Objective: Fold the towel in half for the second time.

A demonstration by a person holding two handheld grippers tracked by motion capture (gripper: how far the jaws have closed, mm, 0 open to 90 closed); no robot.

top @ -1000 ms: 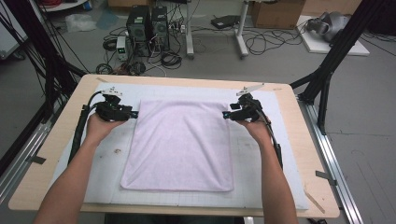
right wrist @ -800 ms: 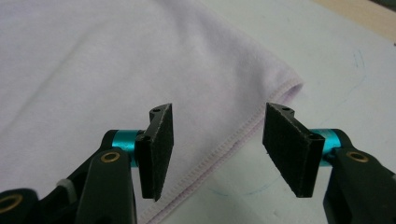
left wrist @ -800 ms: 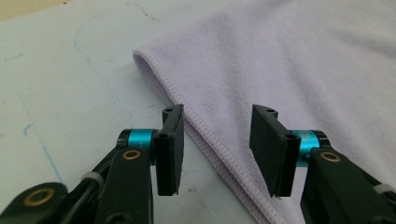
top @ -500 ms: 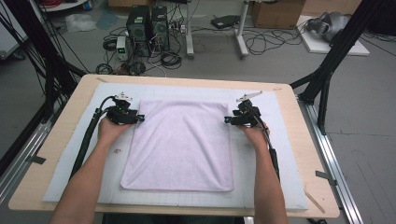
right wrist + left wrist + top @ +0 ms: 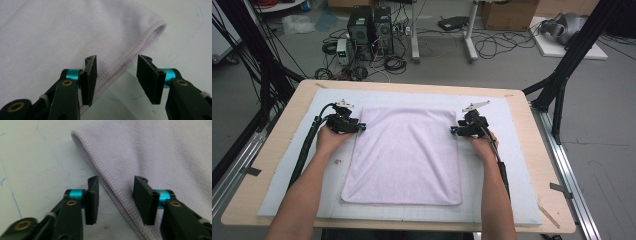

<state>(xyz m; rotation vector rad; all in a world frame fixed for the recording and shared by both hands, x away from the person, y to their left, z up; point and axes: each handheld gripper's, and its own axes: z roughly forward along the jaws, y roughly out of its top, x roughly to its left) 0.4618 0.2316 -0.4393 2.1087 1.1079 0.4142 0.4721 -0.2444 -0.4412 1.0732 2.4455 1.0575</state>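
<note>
Terry cloth, pale lilac and stitched along its hem: one rectangular towel point(image 5: 404, 152) lies flat on one white foam mat point(image 5: 522, 200) covering the wooden table point(image 5: 279, 150). Two grippers, left gripper point(image 5: 360, 127) and right gripper point(image 5: 453, 131), straddle its opposite side hems, jaws parted, grasping nothing.

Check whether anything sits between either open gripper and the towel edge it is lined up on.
Nothing visible does. The left gripper and right gripper each straddle a hemmed side edge of the towel, jaws open, bare mat beside.
</note>
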